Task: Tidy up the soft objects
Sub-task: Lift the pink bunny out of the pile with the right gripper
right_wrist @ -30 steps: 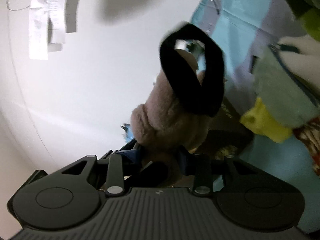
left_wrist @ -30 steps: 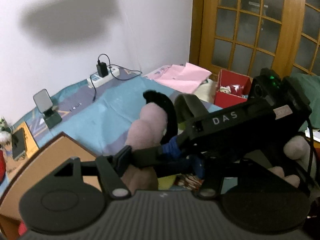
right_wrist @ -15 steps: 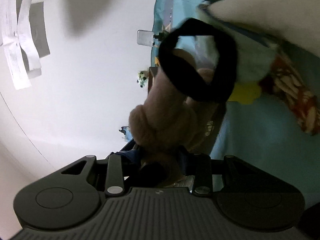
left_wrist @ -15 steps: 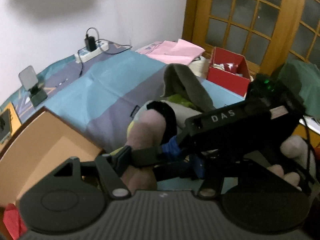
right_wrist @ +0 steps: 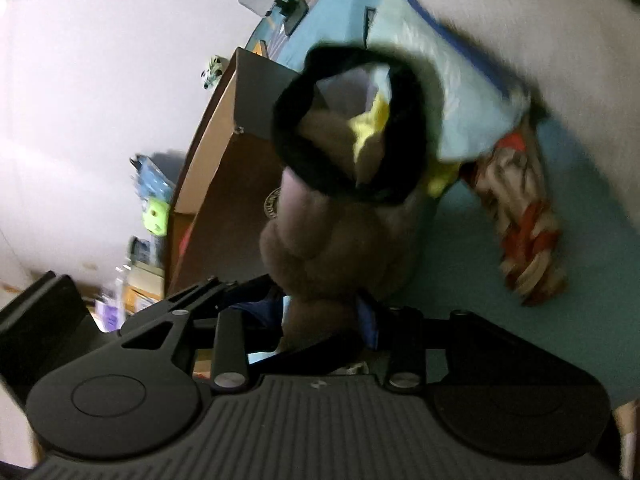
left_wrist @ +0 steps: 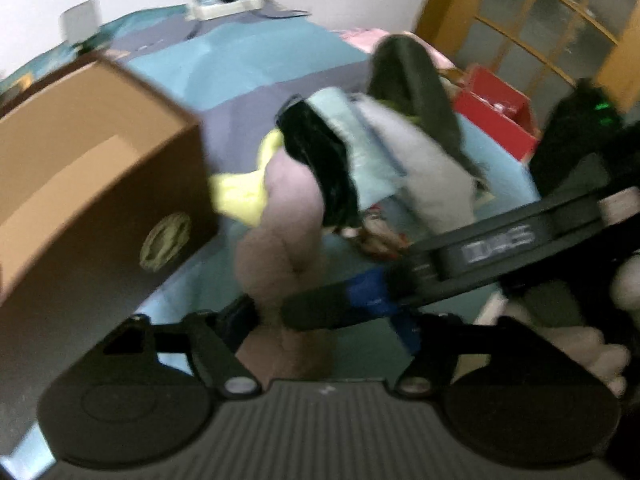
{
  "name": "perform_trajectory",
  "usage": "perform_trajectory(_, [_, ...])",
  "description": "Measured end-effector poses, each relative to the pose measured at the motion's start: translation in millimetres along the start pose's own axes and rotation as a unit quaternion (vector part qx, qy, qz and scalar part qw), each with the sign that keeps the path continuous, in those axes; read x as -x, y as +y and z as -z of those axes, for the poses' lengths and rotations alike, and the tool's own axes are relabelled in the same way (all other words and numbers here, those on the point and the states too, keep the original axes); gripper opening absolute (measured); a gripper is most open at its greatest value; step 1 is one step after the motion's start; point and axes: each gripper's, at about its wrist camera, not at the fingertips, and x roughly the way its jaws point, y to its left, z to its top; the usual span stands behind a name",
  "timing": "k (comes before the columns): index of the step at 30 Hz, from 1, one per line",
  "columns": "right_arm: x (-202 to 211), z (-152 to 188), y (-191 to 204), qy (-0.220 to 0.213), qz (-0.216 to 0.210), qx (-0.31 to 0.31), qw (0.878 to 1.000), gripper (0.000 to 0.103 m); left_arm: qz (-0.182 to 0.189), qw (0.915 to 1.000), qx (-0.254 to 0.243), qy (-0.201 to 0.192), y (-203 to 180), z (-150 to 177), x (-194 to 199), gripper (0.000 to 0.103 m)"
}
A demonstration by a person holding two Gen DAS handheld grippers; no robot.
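Observation:
A pink fuzzy plush (left_wrist: 288,216) with a black loop band (left_wrist: 320,160) hangs upright over the blue bedspread, just right of an open cardboard box (left_wrist: 80,168). The left gripper (left_wrist: 324,324) surrounds its lower end; its jaws are opening. One pad touches the plush, the other stands apart with a gap. The right gripper (right_wrist: 320,312) is shut on the plush (right_wrist: 332,248) from the side, jaws easing slightly, pads still pressing. Its arm (left_wrist: 500,240) crosses the left wrist view. Through the band (right_wrist: 348,120) yellow cloth shows, and the box (right_wrist: 224,168) is behind.
A heap of clothes lies behind the plush: light blue and grey cloth (left_wrist: 400,152), yellow cloth (left_wrist: 240,196), dark green cloth (left_wrist: 412,80), a red-patterned cloth (right_wrist: 524,240). A red box (left_wrist: 496,116) stands by the wooden doors. A power strip (left_wrist: 228,2) lies near the wall.
Both grippers have sunk with the plush toward the bed, and the box now looms close on the left. The left jaws have widened.

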Motion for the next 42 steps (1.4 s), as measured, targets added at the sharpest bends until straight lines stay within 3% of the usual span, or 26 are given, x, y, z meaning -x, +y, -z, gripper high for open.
perform_trajectory(6, [5.4, -23.3, 16.4, -0.026, -0.001, 0.067, 0.997, 0.023, -0.033, 0.9988, 0.032, -0.019, 4.1, 3.5, -9.4, 0.073])
perform_trajectory(10, [-10.9, -40.6, 27.7, -0.014, -0.022, 0.064, 0.998, 0.023, -0.049, 0.9976, 0.044, -0.023, -3.1, 5.4, -19.0, 0.068])
perform_trajectory(13, [-19.5, -46.8, 26.0, -0.029, 0.014, 0.088, 0.996, 0.021, -0.063, 0.9963, 0.053, -0.025, -6.0, 8.8, -18.8, 0.055])
perform_trajectory(15, [-11.4, -57.3, 15.9, -0.043, 0.031, 0.081, 0.995, 0.020, -0.078, 0.9949, 0.057, -0.029, -5.9, 11.8, -17.4, 0.043])
perform_trajectory(18, [6.8, -73.8, 2.0, -0.081, 0.059, 0.079, 0.992, 0.020, -0.087, 0.9932, 0.071, -0.031, -1.9, 15.2, -15.0, 0.032])
perform_trajectory(20, [16.0, -83.7, -4.6, -0.116, 0.087, 0.096, 0.985, 0.020, -0.091, 0.9925, 0.075, -0.032, 1.0, 15.7, -15.9, 0.032])
perform_trajectory(24, [17.2, -92.8, -21.2, -0.114, 0.105, 0.082, 0.984, 0.017, -0.103, 0.9914, 0.072, -0.037, -2.8, 18.4, -15.3, 0.032])
perform_trajectory(30, [43.5, -63.9, -6.6, -0.079, 0.023, 0.091, 0.992, 0.022, -0.083, 0.9893, 0.112, -0.044, 15.3, 20.9, -10.6, 0.033])
perform_trajectory(34, [15.6, -44.1, 12.7, 0.002, -0.013, 0.115, 0.993, 0.023, -0.067, 0.9896, 0.117, -0.051, 21.4, 22.3, -10.2, 0.034])
perform_trajectory(37, [-8.4, -37.3, 10.9, 0.014, 0.005, 0.113, 0.993, 0.023, -0.060, 0.9912, 0.105, -0.055, 20.5, 22.4, -14.4, 0.036])
perform_trajectory(40, [-29.3, -36.6, -0.1, 0.029, 0.028, 0.090, 0.995, 0.024, -0.051, 0.9926, 0.098, -0.050, 25.6, 24.1, -20.1, 0.050])
perform_trajectory(42, [-37.4, -38.6, -2.2, 0.029, 0.016, 0.078, 0.996, 0.024, -0.044, 0.9929, 0.099, -0.051, 30.9, 24.4, -24.0, 0.051])
